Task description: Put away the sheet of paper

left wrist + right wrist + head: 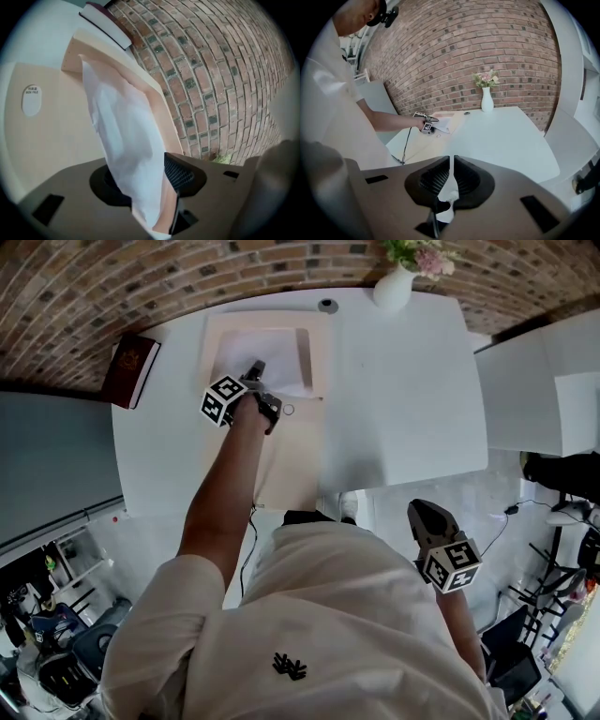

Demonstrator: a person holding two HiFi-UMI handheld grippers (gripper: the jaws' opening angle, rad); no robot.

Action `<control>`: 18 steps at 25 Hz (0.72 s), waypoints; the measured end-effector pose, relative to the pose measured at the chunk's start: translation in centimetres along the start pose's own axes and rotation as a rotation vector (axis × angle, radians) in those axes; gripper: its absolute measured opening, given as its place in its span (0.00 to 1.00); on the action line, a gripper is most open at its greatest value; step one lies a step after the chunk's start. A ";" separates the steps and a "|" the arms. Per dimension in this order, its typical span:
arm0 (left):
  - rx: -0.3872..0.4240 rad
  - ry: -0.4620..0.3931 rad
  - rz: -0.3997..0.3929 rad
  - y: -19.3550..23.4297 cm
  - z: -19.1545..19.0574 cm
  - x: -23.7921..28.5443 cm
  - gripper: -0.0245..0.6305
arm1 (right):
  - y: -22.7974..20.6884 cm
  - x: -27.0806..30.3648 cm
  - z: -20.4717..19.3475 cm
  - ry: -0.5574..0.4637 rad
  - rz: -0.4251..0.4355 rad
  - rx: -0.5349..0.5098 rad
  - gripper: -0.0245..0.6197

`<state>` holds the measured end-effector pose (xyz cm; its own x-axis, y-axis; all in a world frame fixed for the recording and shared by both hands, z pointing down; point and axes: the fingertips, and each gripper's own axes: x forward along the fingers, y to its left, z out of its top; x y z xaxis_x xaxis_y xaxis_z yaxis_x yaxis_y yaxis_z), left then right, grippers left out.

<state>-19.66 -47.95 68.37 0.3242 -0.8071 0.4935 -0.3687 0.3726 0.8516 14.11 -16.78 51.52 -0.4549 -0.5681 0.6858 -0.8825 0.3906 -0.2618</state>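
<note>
Paper: white sheet of paper runs through the gap of the left claw. Its near corner is down between the jaws and the rest stretches ahead of the claw.
Left claw state: jaws stand well apart. The ribbed right pad is bare and the sheet covers the left one, so it sits loose in the gap, not pinched.
Box file: beige box file lies open under and ahead of the left claw. One of its beige walls rises just right of the sheet and dips into the gap beside it. A small oval label sits to the claw's left.
Right claw state: right claw has its jaws drawn together to a thin slit, with nothing gripped.
Right claw place: it is held off the table edge, at the person's side, well apart from the paper.
Table: white table spreads ahead of the right claw and underlies the left one.
Book: dark red book lies left of the left claw, at the table's edge.
Vase: white vase with pink flowers stands far ahead of the right claw, by the brick wall.
</note>
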 end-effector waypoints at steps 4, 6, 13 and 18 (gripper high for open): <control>0.061 -0.011 0.090 -0.5 0.0 0.2 0.42 | -0.6 -1.0 -1.1 -0.008 0.001 0.017 0.12; 0.104 -0.020 0.154 -0.6 0.2 0.3 0.45 | -0.9 -1.6 -1.6 -0.017 0.000 0.027 0.12; 0.221 -0.008 0.332 -0.4 -0.5 0.5 0.48 | -3.1 -3.9 -3.0 -0.066 -0.028 0.083 0.12; 0.263 -0.025 0.401 -0.1 -0.9 -0.7 0.48 | -4.7 -5.3 -3.6 -0.102 -0.032 0.110 0.12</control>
<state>-19.05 -47.01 68.08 0.0914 -0.6355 0.7667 -0.6694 0.5308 0.5198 21.09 -12.94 51.56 -0.4309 -0.6516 0.6243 -0.9021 0.2923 -0.3176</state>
